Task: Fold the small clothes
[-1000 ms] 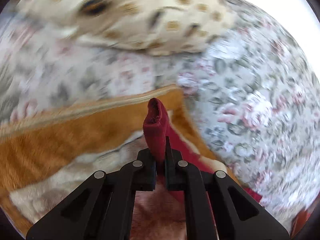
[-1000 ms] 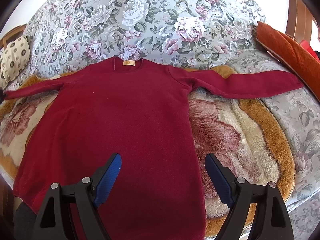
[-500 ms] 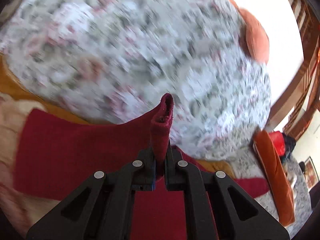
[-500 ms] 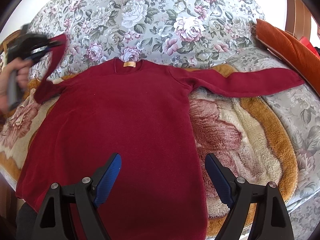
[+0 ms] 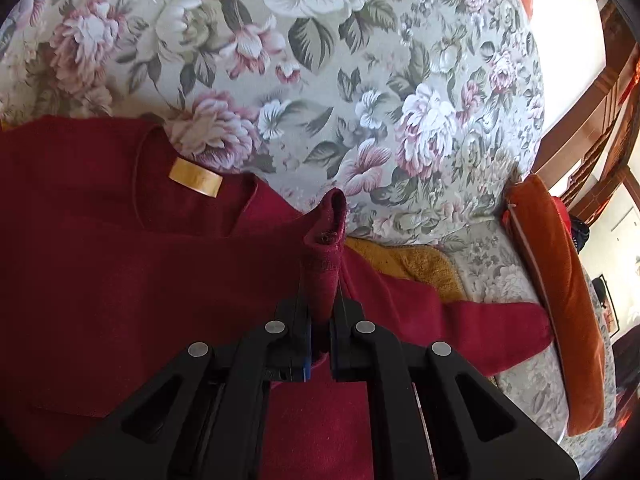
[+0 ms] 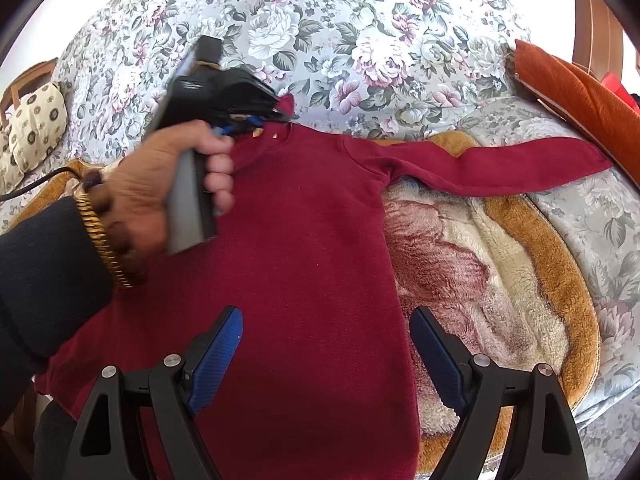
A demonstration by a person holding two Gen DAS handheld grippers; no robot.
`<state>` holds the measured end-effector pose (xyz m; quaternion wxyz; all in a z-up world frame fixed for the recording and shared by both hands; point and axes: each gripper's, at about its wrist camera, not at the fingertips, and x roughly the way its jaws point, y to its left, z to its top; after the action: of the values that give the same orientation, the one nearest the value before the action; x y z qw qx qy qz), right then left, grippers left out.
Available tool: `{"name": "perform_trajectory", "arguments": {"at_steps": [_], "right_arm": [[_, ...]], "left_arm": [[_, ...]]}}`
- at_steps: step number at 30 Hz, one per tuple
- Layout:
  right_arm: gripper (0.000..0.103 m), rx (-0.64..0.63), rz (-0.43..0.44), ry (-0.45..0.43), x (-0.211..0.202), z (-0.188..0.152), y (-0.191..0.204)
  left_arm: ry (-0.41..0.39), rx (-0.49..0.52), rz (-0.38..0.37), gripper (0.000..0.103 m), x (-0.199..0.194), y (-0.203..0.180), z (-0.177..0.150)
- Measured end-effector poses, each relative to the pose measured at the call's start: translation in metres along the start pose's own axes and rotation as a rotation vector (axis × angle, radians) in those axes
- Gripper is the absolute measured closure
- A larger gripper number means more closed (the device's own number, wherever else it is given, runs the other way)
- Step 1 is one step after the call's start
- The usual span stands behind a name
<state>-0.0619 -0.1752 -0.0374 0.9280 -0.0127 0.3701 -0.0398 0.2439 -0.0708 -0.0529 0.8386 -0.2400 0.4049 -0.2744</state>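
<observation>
A dark red sweater (image 6: 304,248) lies face-down and spread flat on a plush blanket (image 6: 500,248) over the flowered bed (image 6: 360,12), its yellow neck label (image 5: 195,179) showing, so that each sleeve can be turned in over the body. The left claw (image 5: 320,320) is clamped tight on the cuff of the left sleeve (image 5: 326,236), and the cuff stands up between its pads just beside the collar; seen from the right wrist, the person's hand (image 6: 160,192) holds that claw over the neckline, with the sleeve drawn across the upper chest. Gripping at the cuff gives control of the whole sleeve's length, which is probably why it is taken there and not midway. The right claw (image 6: 324,344) stands wide open with nothing in it, hovering over the lower body of the sweater, likely waiting its turn. The right sleeve (image 6: 500,164) lies stretched out toward the orange cushion (image 6: 580,92), not yet folded. The likely next need is to lay the cuff down flat before letting go.
</observation>
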Motion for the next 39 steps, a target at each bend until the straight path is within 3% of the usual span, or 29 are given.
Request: {"name": "perform_trajectory", "arguments": {"at_steps": [8,9,12,16,18,21,22,24,27,29,30,34,39], "right_arm": [[0.019,0.011,0.003,0.002,0.001,-0.001,-0.002],[0.019,0.011,0.003,0.007,0.001,-0.001,-0.002],[0.019,0.02,0.002,0.014,0.002,-0.001,-0.004],[0.019,0.036,0.001,0.015,0.002,-0.001,-0.008],[0.019,0.044,0.003,0.014,0.001,-0.001,-0.01],[0.019,0.068,0.02,-0.006,-0.004,-0.001,-0.015],[0.019,0.073,0.032,-0.008,-0.005,0.0,-0.017],[0.019,0.094,0.067,-0.01,-0.006,0.003,-0.022],[0.019,0.106,0.073,-0.045,-0.009,0.016,-0.031],[0.019,0.09,0.055,-0.069,-0.011,0.027,-0.032],[0.019,0.08,0.055,-0.08,-0.011,0.033,-0.032],[0.019,0.018,0.062,-0.161,-0.011,0.066,-0.035],[0.019,-0.051,0.22,-0.232,0.03,0.123,-0.031]], "left_arm": [[0.062,-0.042,-0.019,0.097,0.022,0.001,-0.008],[0.085,-0.052,-0.022,0.093,0.026,0.001,-0.01],[0.16,-0.1,-0.093,0.06,0.032,0.002,-0.017],[0.169,-0.102,-0.196,0.058,-0.005,0.0,-0.023],[0.126,-0.072,-0.201,0.058,-0.037,0.006,-0.019],[0.023,-0.022,-0.07,0.058,-0.095,0.038,0.001],[-0.03,0.005,0.034,0.058,-0.116,0.054,0.012],[-0.081,-0.029,0.166,0.058,-0.141,0.086,0.026],[-0.082,-0.152,0.244,0.058,-0.15,0.133,0.031],[0.0,-0.199,0.247,0.06,-0.135,0.156,0.019],[0.004,-0.182,0.246,0.069,-0.131,0.159,0.011],[-0.068,-0.019,0.349,0.069,-0.127,0.138,-0.005],[-0.101,0.019,0.404,0.069,-0.125,0.136,-0.011]]}}
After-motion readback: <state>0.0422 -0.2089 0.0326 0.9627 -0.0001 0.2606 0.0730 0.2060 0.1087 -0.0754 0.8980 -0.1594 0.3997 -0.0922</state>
